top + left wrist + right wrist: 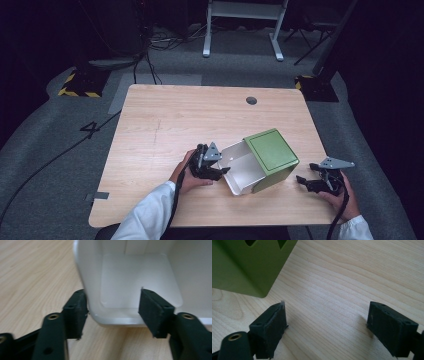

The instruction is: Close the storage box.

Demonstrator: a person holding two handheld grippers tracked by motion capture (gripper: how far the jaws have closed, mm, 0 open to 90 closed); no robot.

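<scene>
Fingers [75, 311] of left gripper [210, 165] spread, straddling the corner wall of the white drawer [239, 167], half out of its green box [272, 154], near table edge. Right gripper [320, 181] agape, apart. Likely step: gripping the drawer; next, pinch the wall.

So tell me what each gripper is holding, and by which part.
Nothing is clamped. The left gripper is open, its jaws astride a corner of the white drawer, one outside, one inside. The right gripper is open over bare table.
</scene>
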